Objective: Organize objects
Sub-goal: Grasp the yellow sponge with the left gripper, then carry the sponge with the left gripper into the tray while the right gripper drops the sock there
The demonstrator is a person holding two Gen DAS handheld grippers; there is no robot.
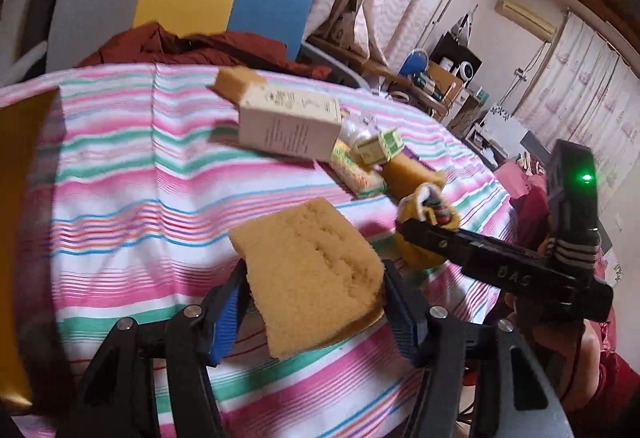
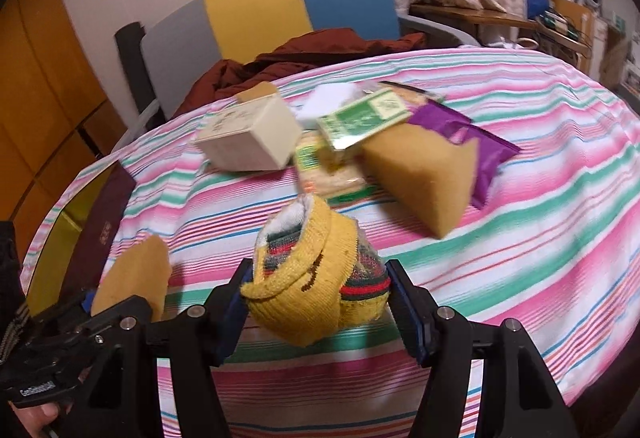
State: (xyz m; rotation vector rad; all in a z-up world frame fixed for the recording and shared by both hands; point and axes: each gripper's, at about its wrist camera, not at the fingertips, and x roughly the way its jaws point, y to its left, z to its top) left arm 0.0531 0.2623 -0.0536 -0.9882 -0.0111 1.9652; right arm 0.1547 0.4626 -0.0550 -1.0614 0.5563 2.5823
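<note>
The left gripper [image 1: 314,302] clamps a yellow sponge [image 1: 312,274] between its fingers; the right gripper [image 2: 318,298] grasps a rolled yellow sock [image 2: 308,278], cream box [image 2: 256,142] beyond its fingertips.

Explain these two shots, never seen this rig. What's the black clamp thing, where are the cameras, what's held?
No robot arm here: a person holds a two-finger gripper in each hand, each with a fisheye camera looking along its fingers. The left wrist view shows the left gripper clamped on a tan sponge. The right wrist view shows the right gripper clamped on a rolled yellow sock. Each gripper also shows at the edge of the other's view. On the striped tablecloth lie a cream box, another sponge, a purple packet and a green packet.
</note>
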